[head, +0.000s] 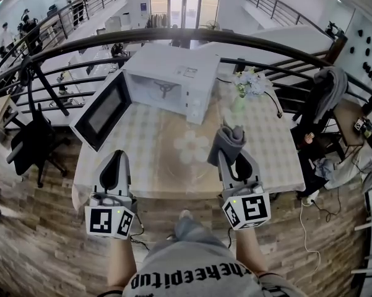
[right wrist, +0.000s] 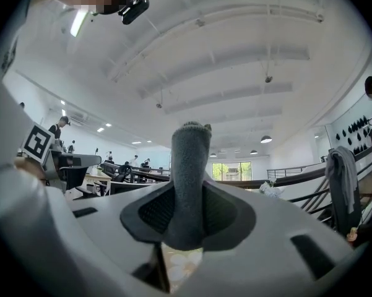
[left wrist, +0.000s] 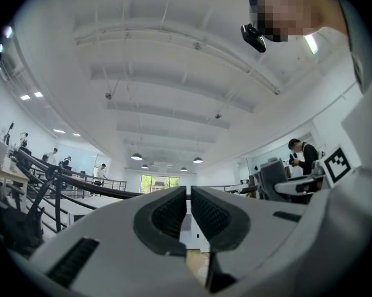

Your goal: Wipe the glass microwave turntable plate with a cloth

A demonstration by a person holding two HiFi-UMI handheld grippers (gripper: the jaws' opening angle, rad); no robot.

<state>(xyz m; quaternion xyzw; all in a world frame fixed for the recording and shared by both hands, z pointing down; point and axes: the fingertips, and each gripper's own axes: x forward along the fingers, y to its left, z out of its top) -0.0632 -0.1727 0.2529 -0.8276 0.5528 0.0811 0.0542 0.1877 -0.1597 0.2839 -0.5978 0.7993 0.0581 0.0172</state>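
Observation:
The glass turntable plate (head: 173,169) lies flat on the checkered table, a faint clear disc in front of the microwave; a pale flower shape shows at its middle. My right gripper (head: 232,156) hovers over the plate's right rim, shut on a grey cloth (head: 229,138) that sticks out past the jaws. In the right gripper view the cloth (right wrist: 190,166) stands up between the pads, the right gripper (right wrist: 189,197) aimed toward the ceiling. My left gripper (head: 117,156) is left of the plate by the table's near edge, jaws together with nothing between them; the left gripper (left wrist: 189,193) also tilts upward.
A white microwave (head: 173,79) stands at the table's back, its door (head: 102,116) swung open to the left. A vase of flowers (head: 247,85) sits to its right. A black office chair (head: 31,141) is at the left, a chair draped with clothes (head: 325,98) at the right.

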